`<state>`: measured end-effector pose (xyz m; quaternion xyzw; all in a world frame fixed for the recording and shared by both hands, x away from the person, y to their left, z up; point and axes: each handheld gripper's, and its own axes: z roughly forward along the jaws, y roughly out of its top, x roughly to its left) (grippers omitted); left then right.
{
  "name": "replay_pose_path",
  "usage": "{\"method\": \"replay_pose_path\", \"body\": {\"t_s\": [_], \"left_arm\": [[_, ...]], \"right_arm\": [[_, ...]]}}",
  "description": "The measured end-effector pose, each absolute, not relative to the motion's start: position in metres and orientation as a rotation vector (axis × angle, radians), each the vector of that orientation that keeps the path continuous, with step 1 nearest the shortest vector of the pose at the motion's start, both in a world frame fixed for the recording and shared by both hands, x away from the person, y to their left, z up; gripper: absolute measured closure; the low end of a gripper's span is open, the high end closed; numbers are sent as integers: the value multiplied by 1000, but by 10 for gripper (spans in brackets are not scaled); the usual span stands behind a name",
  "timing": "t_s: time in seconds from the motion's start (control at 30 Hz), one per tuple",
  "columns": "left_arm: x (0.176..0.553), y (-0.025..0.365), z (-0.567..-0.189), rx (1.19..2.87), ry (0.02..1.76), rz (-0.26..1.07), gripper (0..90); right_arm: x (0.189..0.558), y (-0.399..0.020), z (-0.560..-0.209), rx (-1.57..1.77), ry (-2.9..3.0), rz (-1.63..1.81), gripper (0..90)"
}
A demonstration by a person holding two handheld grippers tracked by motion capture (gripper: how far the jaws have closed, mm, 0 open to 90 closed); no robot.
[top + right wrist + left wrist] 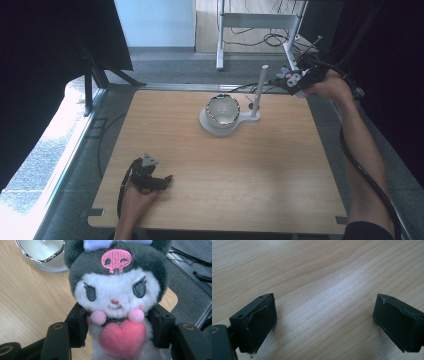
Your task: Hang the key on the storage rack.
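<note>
Jaws: right gripper [117,340] pinching one plush toy [116,290]; left gripper [324,325] spread, empty.

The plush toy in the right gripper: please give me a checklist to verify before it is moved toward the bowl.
1. Plush toy clamped between the right gripper fingers: ok.
2. Toy lifted off the table, past its far right corner: ok.
3. Bowl upright on its white stand: ok.
4. Bowl empty: cannot tell.
5. White post stands between toy and bowl: not ok, steer around it.
6. Left gripper open, resting on the table far from the bowl: ok.
</note>
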<state>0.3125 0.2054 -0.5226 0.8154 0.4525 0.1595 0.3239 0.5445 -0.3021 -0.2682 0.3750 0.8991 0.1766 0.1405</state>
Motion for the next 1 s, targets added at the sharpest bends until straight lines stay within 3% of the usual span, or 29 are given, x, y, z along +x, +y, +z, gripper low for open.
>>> {"method": "replay_pose_path", "body": {"t_s": [0.4,1.0], "left_arm": [[312,205,-523,2140,1187,419,49],[312,205,-523,2136,1188,422,49]], "right_arm": [[551,-283,-269,1038,2607,491,413],[552,-259,-302,997,2700,467,408]]}}
